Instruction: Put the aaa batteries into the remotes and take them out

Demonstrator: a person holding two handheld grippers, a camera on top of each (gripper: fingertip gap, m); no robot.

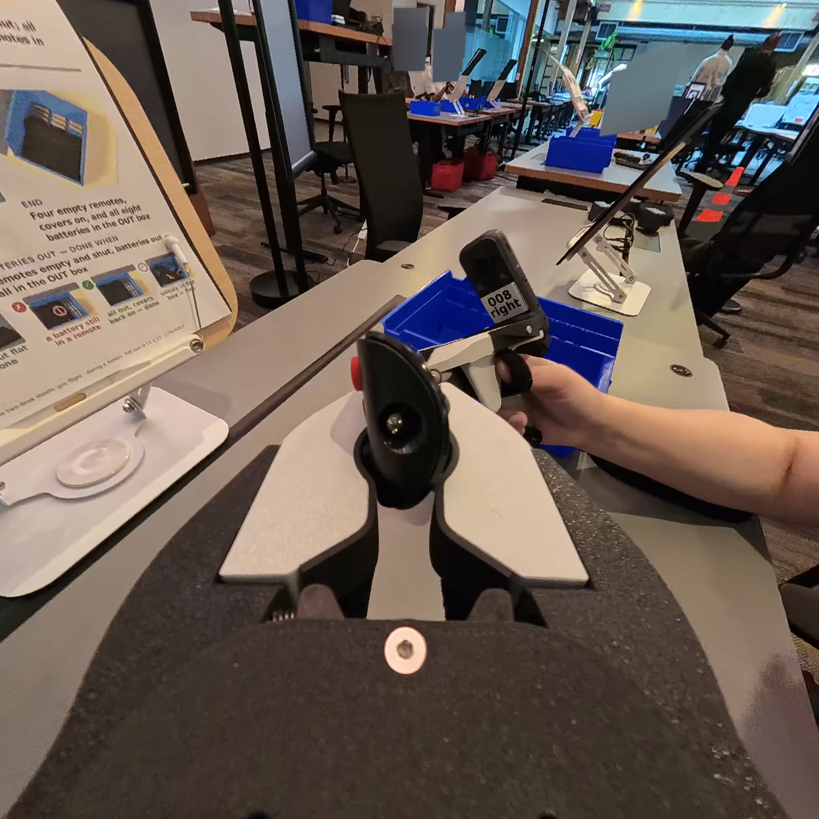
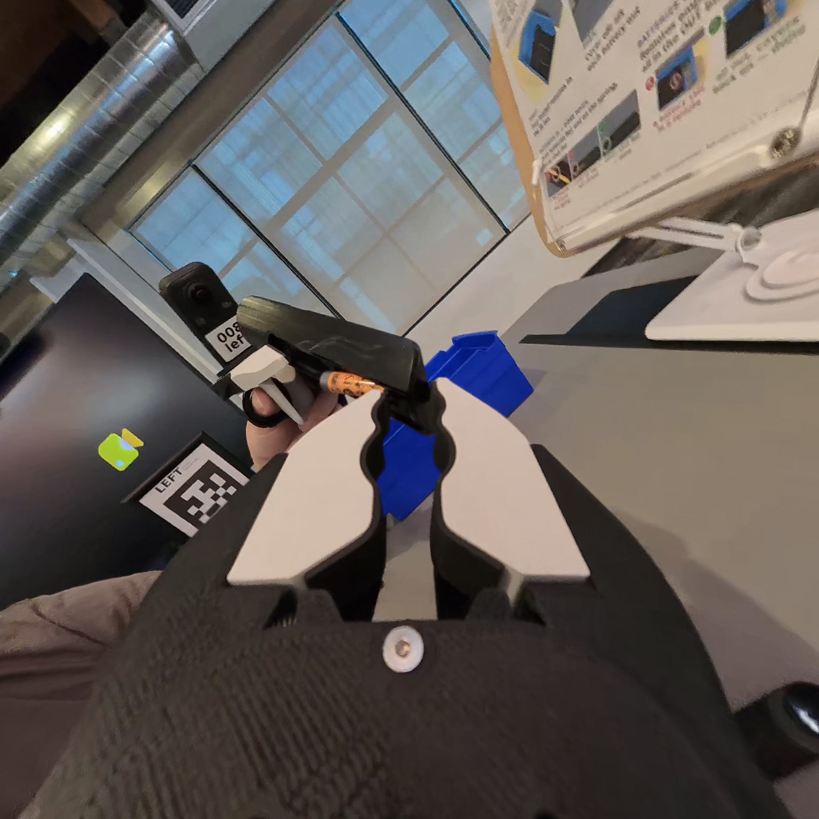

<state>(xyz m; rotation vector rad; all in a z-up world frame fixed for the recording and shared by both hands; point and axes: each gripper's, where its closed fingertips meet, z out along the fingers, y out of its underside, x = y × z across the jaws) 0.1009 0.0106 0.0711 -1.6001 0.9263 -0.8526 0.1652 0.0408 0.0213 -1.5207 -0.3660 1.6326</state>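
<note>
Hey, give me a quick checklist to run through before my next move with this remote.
1. Left tool gripping the remote: ok.
2. Right tool closed on the remote's end: ok.
3. Battery in sight, orange, by the remote: ok. Fully seated: cannot tell.
4. Cover on or off: cannot tell.
5. Bin close behind the tools, open side up: ok.
</note>
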